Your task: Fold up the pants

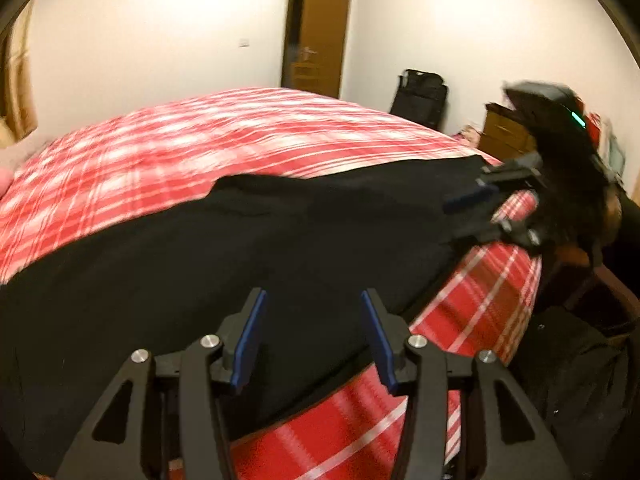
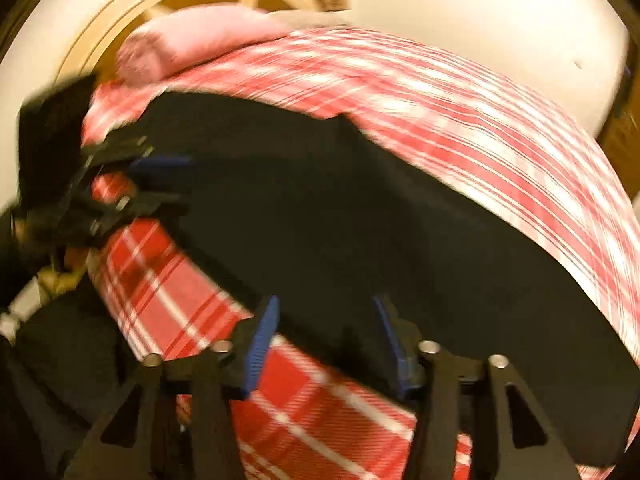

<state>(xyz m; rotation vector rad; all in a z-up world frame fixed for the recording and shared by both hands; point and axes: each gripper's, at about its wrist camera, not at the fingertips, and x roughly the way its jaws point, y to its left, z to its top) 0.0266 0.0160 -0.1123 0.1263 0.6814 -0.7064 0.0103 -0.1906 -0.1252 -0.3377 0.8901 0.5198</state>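
Black pants (image 1: 248,248) lie spread along the near side of a bed with a red and white plaid cover (image 1: 192,140). My left gripper (image 1: 314,300) hovers open just over the pants' near edge, nothing between its blue pads. The right gripper (image 1: 466,216) shows at the far right end of the pants, open. In the right wrist view the pants (image 2: 360,216) stretch across the plaid cover (image 2: 480,128); my right gripper (image 2: 326,308) is open above their near edge, and the left gripper (image 2: 160,184) sits open at the pants' far left end.
A person leans over the bed's right corner (image 1: 560,152). A brown door (image 1: 316,32), a black bag (image 1: 420,98) and a wooden dresser (image 1: 506,132) stand by the far wall. A pink pillow (image 2: 192,44) lies at the head of the bed below a headboard (image 2: 120,8).
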